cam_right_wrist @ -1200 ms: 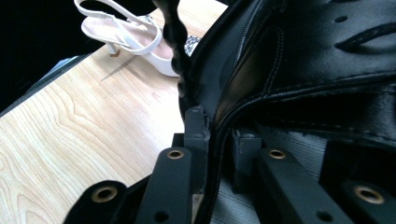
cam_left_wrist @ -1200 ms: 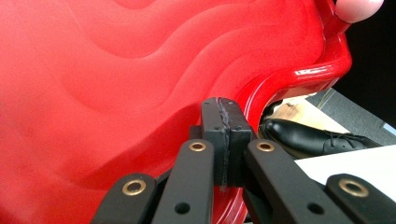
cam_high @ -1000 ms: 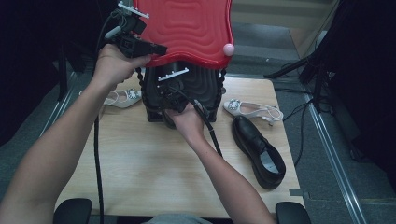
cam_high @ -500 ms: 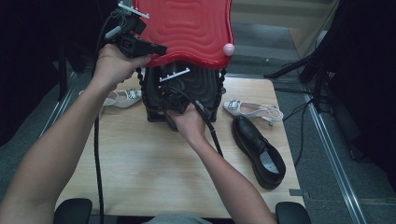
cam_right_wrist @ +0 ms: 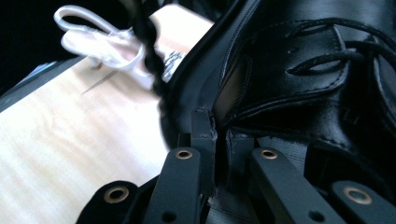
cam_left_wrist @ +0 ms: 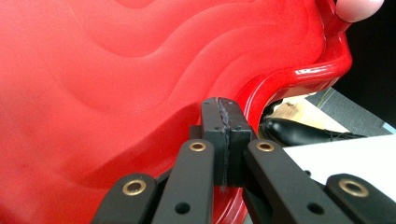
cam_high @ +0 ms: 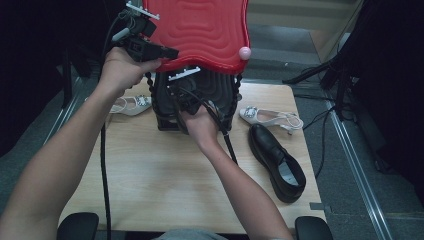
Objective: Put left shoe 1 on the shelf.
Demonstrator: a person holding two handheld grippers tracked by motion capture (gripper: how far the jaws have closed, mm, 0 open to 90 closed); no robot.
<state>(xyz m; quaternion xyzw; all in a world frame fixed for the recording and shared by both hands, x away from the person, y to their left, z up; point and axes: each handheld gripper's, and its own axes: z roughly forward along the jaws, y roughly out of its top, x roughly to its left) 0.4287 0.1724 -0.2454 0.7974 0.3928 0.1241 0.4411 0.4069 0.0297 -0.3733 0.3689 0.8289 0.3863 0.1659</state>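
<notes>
**Holding the lid up while seating the shoe in the box**

Your left claw (cam_high: pixel 167 51) is clamped on the edge of the red lid (cam_high: pixel 200 27); in the left gripper view its jaws meet with the glossy rim pinched between them. Keep that grip firm and the lid raised clear above the opening, so that nothing drops on the right hand working beneath it.

Your right claw (cam_high: pixel 186 102) sits inside the dark box (cam_high: pixel 222 95), directly below the left claw. In the right gripper view its jaws are nearly closed on the collar edge of a black shoe (cam_right_wrist: pixel 299 70), just ahead of the jaw tips. This appears to be a placing step: the shoe is going into the box. Lower it until it rests on the floor of the box before you release the grip. Watch the dark beaded cord (cam_right_wrist: pixel 149 42) that hangs beside the box wall, to the left of the jaws; keep it out of the jaw gap.

The held shoe is smooth black leather with laces and stitched panels. Its surface looks slippery, so judge the thin collar grip as marginal.

On the desk (cam_high: pixel 150 175), a second black shoe (cam_high: pixel 277 162) lies to the right of the right claw, with a white sandal (cam_high: pixel 270 117) just beyond it. Another white sandal (cam_high: pixel 131 104) lies beneath the left claw, left of the box.
</notes>
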